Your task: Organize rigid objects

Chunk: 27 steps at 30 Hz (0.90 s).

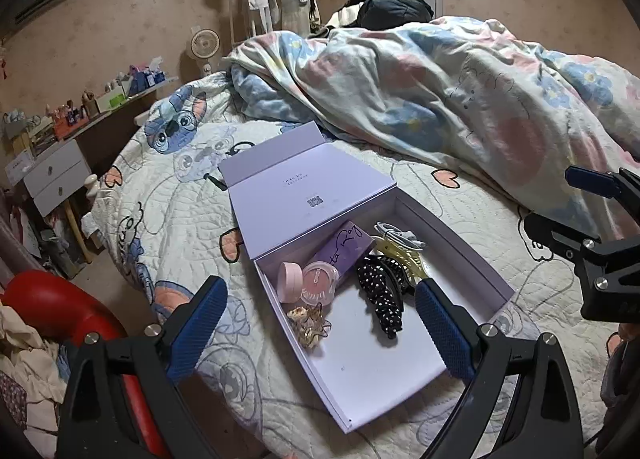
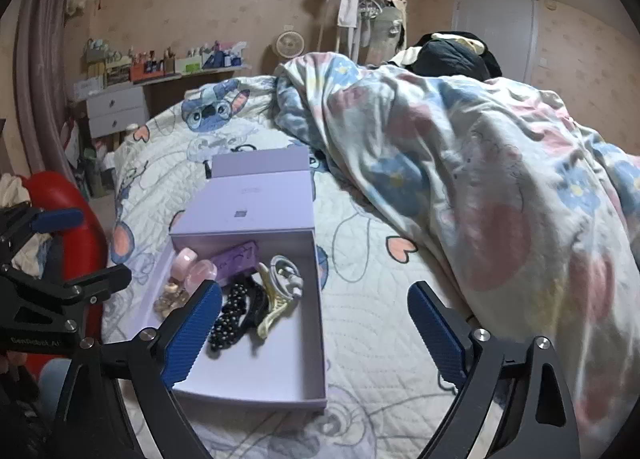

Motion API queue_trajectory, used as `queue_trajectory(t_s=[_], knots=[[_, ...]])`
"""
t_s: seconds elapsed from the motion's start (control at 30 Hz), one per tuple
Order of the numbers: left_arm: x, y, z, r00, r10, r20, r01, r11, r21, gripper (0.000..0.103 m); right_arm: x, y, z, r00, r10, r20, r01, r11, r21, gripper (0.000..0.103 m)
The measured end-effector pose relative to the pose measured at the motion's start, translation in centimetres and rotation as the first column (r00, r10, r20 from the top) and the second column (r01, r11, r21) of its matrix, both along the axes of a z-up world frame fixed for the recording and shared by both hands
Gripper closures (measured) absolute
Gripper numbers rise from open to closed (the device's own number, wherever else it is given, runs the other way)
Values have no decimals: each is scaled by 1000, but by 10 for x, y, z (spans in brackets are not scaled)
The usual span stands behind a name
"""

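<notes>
An open lavender box (image 1: 452, 235) (image 2: 256, 399) lies on the bed with its lid folded back. Inside are a pink round case (image 1: 290, 283), a pink compact (image 1: 320, 279), a purple carton (image 1: 344, 247), a black dotted scrunchie (image 1: 380, 295), a yellow claw clip (image 1: 400, 255), a white cable (image 1: 400, 237) and a gold hair clip (image 1: 306, 323). My left gripper (image 1: 320, 285) hovers open above the box's near end, holding nothing. My right gripper (image 2: 316, 289) is open and empty too, over the box's right wall and the quilt.
A rumpled floral duvet (image 2: 480, 179) covers the bed's right side. A red chair (image 1: 60, 311) stands at the left by the bed. Drawers (image 2: 116, 111) and a cluttered shelf line the far wall. Bare quilt (image 2: 380, 339) lies right of the box.
</notes>
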<state>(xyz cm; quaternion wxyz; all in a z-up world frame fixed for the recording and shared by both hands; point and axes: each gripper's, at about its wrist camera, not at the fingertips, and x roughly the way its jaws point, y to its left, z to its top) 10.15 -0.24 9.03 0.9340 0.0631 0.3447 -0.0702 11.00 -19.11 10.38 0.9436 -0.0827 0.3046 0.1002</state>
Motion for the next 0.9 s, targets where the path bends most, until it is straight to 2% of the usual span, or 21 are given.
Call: queue_trajectory(t_s=[0.27,0.43,0.9], knots=[[-31,2,3,1000,14,21,-14,1000,14,7,-33,5,2,999,-15,33,15,1000,-13,6],[-50,4,-1,999,21,27,-22,1000,7,7,-48,0,-4,999,-41,12,41,999,22,6],[-82,12,-14,998,58,1,-58,998,-19,7,-84,6,-16,997,-71,-3,71,997,-30,6]])
